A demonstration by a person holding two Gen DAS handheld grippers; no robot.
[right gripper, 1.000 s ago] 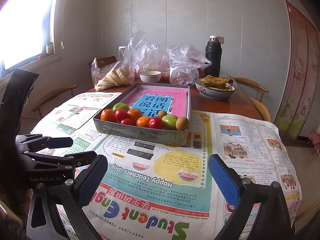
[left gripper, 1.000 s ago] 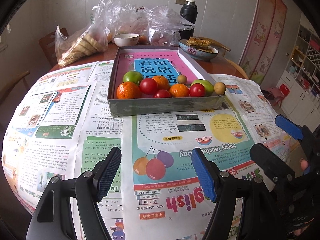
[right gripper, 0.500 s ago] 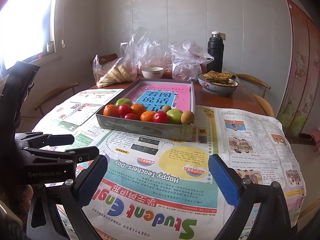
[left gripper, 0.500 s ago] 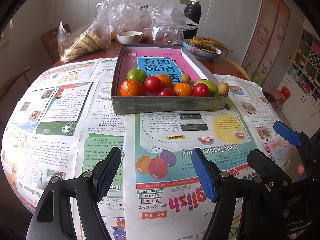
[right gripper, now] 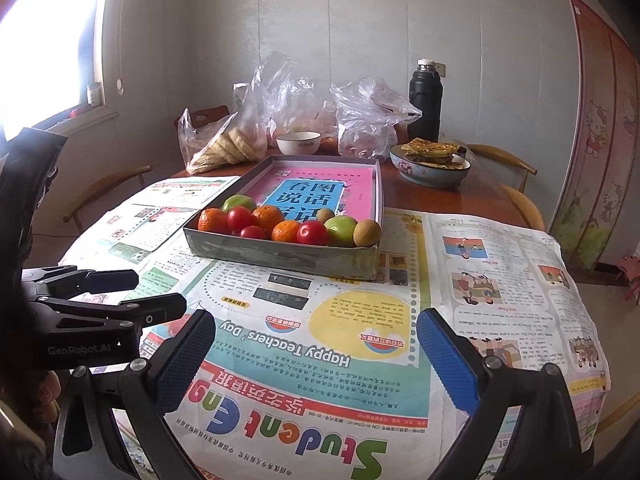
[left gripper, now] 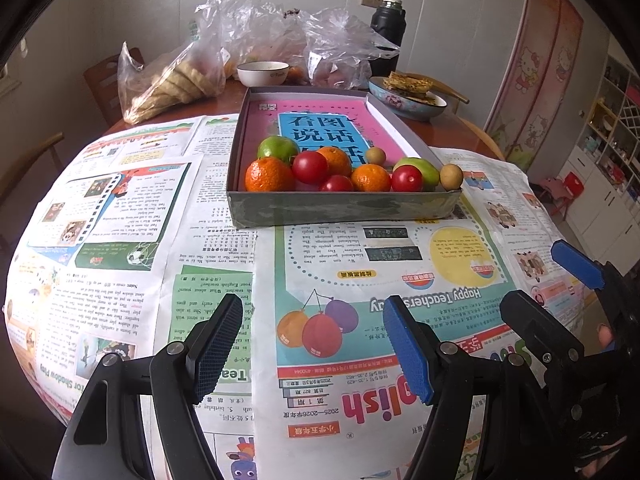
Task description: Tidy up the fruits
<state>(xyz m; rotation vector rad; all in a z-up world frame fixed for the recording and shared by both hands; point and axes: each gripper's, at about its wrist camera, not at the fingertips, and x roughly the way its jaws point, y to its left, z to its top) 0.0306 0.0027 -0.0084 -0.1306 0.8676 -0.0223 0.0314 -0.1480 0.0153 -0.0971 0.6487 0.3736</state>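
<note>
Both tongs (left gripper: pixel 312 344) (right gripper: pixel 316 356) wide apart, empty

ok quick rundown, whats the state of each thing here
left hand-held gripper: open, holding nothing
right hand-held gripper: open, holding nothing
shallow box: uncovered, fruit bunched along its near wall
white bowl: upright
black flask: upright, capped
blue bowl: upright, stacked with flatbread

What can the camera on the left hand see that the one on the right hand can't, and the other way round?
Only the left view shows the white shelving at the room's right edge and the right tongs from the side. Only the right view shows the bright window and the left tongs from the side. Both show the fruit box, newspapers, black flask and plastic bags.
</note>
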